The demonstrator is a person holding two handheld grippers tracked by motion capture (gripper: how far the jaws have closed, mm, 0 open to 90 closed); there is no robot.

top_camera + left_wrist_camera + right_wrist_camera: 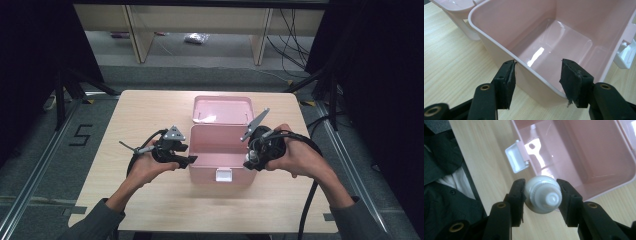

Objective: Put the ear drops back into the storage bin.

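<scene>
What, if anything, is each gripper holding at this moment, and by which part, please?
The right gripper clamps a white bottle by its sides near the cap. The left gripper is open, straddling the pink box wall, gripping nothing.

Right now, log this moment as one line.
right tongs: shut on white bottle | left tongs: open at pink box wall | lid: open

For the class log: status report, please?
Left tongs open, astride box wall. Right tongs shut on white bottle, beside box. Box empty, lid open; nothing blocking.

Bottle [543,195] body hidden behind cap; box [499,32] cropped — top edge
</scene>
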